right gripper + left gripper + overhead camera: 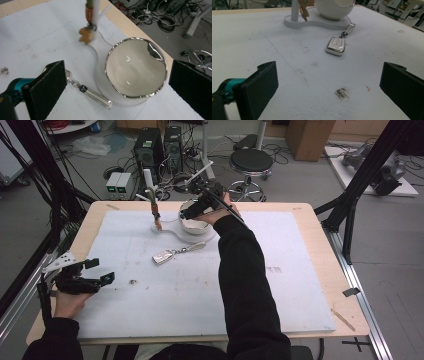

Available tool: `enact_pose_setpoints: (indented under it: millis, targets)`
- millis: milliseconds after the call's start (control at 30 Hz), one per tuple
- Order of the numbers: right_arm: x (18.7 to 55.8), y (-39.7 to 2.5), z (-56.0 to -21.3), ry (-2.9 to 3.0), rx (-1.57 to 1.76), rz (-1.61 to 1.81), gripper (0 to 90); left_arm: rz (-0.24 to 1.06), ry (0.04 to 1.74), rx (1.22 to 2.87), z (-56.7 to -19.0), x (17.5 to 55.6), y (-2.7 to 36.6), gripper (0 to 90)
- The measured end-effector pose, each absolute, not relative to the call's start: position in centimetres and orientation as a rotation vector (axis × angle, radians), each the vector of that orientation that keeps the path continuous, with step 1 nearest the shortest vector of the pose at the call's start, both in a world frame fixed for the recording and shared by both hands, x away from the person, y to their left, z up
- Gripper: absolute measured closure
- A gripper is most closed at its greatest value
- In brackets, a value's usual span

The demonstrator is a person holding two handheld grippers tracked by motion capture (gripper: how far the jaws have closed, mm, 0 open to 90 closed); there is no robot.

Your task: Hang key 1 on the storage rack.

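Note:
A white car key fob [162, 256] [336, 45] with a silver strap [192, 248] [96, 96] lies on the white mat, just in front of a white stand. The stand has a curved base [317, 23], an upright post [149, 182] with a small tan charm [157, 223] [85, 35] hanging from it, and a white bowl [194, 224] [136, 67] with a silver rim. My right gripper [197, 206] [116, 86] hovers open right above the bowl, which is empty. My left gripper [102, 270] [328, 86] is open at the mat's left edge, well short of the fob.
The white mat [200, 290] covers most of the wooden table [320, 250]. A dark smudge [133, 281] [342, 93] marks the mat near my left gripper. Beyond the far edge stand a black stool [251, 162], computer towers [150, 147] and loose cables.

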State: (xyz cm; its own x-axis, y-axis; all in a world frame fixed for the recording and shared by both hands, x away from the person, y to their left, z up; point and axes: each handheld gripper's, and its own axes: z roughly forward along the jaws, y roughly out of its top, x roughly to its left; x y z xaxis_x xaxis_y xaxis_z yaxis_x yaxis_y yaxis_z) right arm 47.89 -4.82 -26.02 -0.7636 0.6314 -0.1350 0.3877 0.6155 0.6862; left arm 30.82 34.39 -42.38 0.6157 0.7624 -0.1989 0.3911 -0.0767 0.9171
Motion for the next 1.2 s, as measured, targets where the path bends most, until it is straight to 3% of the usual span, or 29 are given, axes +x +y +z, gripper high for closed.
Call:
enact_pose_setpoints:
  millis: [1200]
  targets:
    - [41.6, -16.7, -27.2, 2.338, 0.897, 1.034, 0.7, 0.411, 0.966, 1.691, -42.3, 30.7, 34.5, 2.3]
